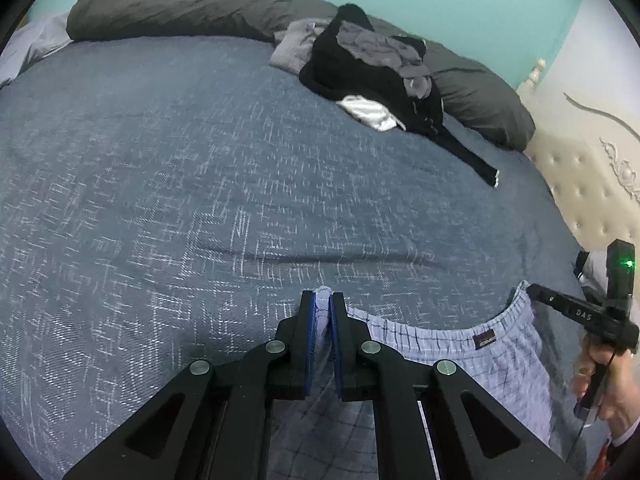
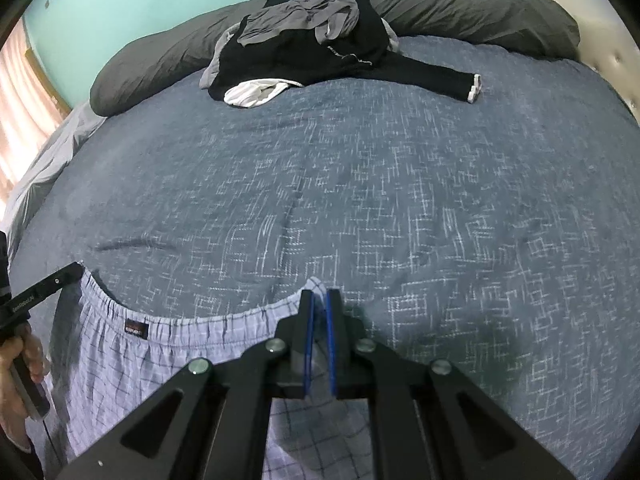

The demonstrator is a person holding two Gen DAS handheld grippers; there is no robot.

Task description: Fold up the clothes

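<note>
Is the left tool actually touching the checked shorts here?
Touching. In the left wrist view, the left tool is shut on the waistband corner of the checked shorts, with fabric pinched between its blue pads.

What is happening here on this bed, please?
A person is folding clothes with a gripper in each hand. The left gripper and the right gripper each have their jaws shut on one end of the waistband of the checked light-blue shorts, holding it stretched over the blue bedspread. A pile of dark and grey clothes waits by the pillows.
</note>
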